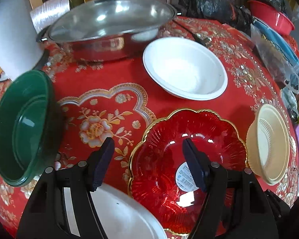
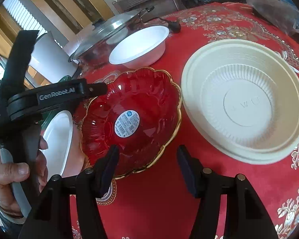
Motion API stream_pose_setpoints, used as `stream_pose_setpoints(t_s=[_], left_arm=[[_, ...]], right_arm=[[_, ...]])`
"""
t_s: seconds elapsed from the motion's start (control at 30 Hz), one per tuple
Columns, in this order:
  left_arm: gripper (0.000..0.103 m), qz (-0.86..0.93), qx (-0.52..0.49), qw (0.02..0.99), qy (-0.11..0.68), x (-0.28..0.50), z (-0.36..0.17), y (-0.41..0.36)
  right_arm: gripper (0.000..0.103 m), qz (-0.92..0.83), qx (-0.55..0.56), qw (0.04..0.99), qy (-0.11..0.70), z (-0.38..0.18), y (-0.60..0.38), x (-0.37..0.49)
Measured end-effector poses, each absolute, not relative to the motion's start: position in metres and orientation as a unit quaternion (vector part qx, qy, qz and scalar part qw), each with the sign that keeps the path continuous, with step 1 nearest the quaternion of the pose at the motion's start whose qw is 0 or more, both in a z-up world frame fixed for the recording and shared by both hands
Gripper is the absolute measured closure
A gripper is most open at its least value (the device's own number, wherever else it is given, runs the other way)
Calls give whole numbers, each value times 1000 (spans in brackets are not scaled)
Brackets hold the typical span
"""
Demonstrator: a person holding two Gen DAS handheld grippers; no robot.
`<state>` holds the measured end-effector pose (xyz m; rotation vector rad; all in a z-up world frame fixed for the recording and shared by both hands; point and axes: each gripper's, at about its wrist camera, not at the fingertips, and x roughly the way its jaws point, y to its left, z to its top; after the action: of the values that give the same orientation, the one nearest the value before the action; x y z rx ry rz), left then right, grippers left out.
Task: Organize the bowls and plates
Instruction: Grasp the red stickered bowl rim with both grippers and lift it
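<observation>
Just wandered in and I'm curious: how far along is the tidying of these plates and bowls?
Barely started. Nothing is stacked: the green bowl, white bowl, cream bowl and red plate all sit apart. Both tongs, left and right, hang open and empty over the red plate, apparently the first pick. All the gathering remains.

Ahead of me a steel pot [image 1: 101, 45] stands on the red flowered tablecloth [image 1: 101, 91], shut under its domed lid [image 1: 111, 18] with a black knob. A black power plug [image 1: 204, 39] lies just right of it. Behind sit black plastic bags [image 1: 205, 4], with a clear bag [image 1: 275, 59] at the right edge.
</observation>
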<state>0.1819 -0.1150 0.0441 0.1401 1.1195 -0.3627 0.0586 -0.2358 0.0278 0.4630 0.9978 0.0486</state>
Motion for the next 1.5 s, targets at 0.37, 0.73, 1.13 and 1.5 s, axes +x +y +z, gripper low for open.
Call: stream_pose_setpoints(t_s=[0.37, 0.73, 1.13, 1.5], left_arm=[[57, -164, 126, 828, 521, 178, 33, -132], [84, -152, 118, 839, 510, 180, 42, -115], [84, -164, 102, 854, 483, 165, 83, -110], [85, -166, 72, 871, 457, 135, 126, -77]], right_arm=[[44, 23, 185, 869, 457, 25, -230, 73], [80, 3, 174, 878, 447, 23, -242, 75], [83, 10, 173, 891, 420, 52, -240, 64], [83, 31, 163, 907, 388, 94, -224, 45]])
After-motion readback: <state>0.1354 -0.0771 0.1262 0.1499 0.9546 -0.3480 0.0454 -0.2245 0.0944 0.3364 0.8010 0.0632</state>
